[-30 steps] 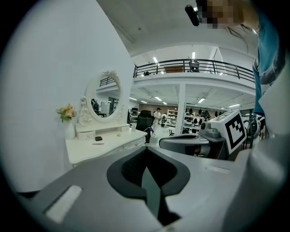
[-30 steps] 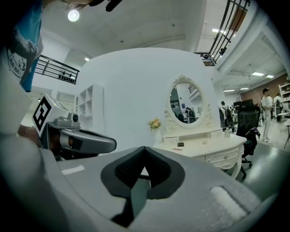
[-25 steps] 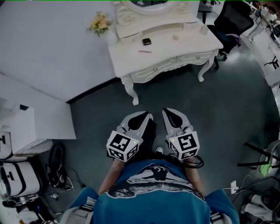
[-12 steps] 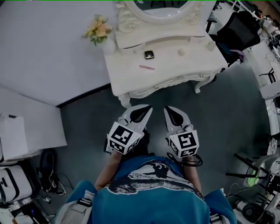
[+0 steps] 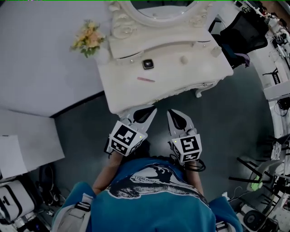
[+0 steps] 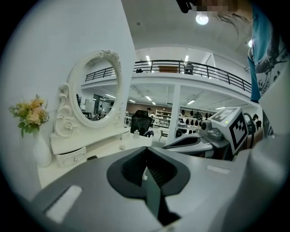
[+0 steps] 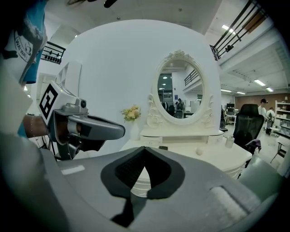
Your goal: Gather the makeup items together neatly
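Note:
On the white dressing table (image 5: 190, 79) lie a black square compact (image 5: 147, 64), a thin pink stick (image 5: 146, 79), a small round white item (image 5: 184, 59) and a small bottle (image 5: 216, 50), spread apart. My left gripper (image 5: 146, 112) and right gripper (image 5: 174, 116) are held side by side at the table's front edge, both shut with nothing in them. In the right gripper view the compact (image 7: 163, 147), the round item (image 7: 198, 152) and the bottle (image 7: 230, 141) lie beyond the shut jaws. The left gripper view shows the compact (image 6: 92, 158) low on the left.
An oval mirror (image 5: 156, 9) with a drawer shelf stands at the back of the table. A vase of flowers (image 5: 87, 40) stands at its left end. A black office chair (image 5: 242, 31) is to the right. White boxes (image 5: 27, 145) and bags sit on the floor at the left.
The person has stepped closer to the dressing table, so both grippers now reach its front edge. Both stay shut and empty.

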